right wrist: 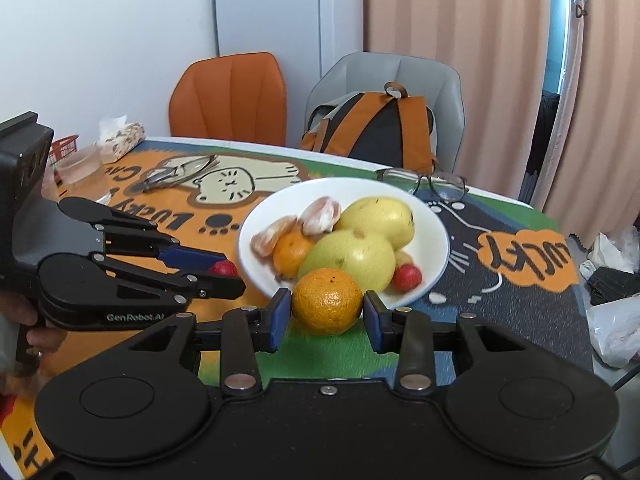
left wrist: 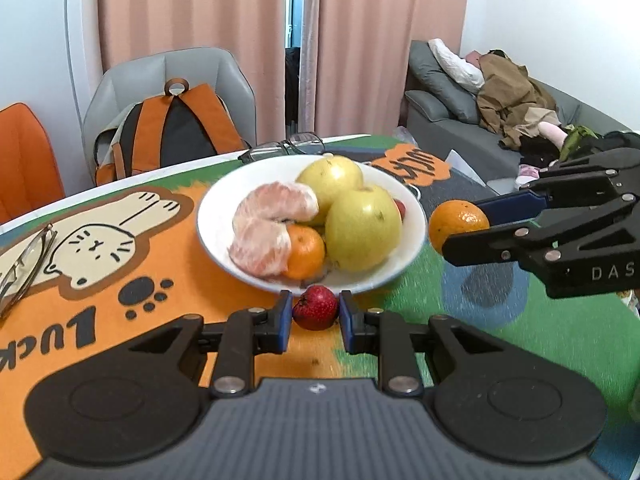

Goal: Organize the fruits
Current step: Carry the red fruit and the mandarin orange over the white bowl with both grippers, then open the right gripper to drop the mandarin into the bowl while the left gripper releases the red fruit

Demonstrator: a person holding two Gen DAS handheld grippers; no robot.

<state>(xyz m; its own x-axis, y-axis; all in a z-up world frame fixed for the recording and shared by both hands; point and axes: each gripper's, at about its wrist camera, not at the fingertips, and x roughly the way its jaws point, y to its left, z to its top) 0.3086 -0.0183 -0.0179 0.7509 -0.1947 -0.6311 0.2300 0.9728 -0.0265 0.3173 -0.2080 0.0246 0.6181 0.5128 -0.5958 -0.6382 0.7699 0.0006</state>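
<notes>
A white bowl [left wrist: 412, 204] [right wrist: 436, 232] on the table holds two yellow-green apples [left wrist: 362, 228] [right wrist: 352, 256], peeled citrus segments [left wrist: 268, 220] [right wrist: 320, 214], a small orange [left wrist: 306, 252] [right wrist: 290, 252] and a small red fruit [right wrist: 407, 276]. My left gripper [left wrist: 315, 314] [right wrist: 224, 276] is shut on a small red fruit [left wrist: 315, 307] [right wrist: 224, 269] just before the bowl's near rim. My right gripper [right wrist: 326, 312] [left wrist: 466, 222] is shut on a mandarin orange [right wrist: 327, 300] [left wrist: 458, 224], held above the table beside the bowl's right rim.
Two pairs of glasses [left wrist: 24, 268] [right wrist: 424, 184] lie on the cat-print table mat [left wrist: 120, 240]. A glass cup [right wrist: 82, 172] and tissue pack [right wrist: 120, 138] stand at the far left. Chairs, one with a backpack [left wrist: 176, 132], stand behind the table.
</notes>
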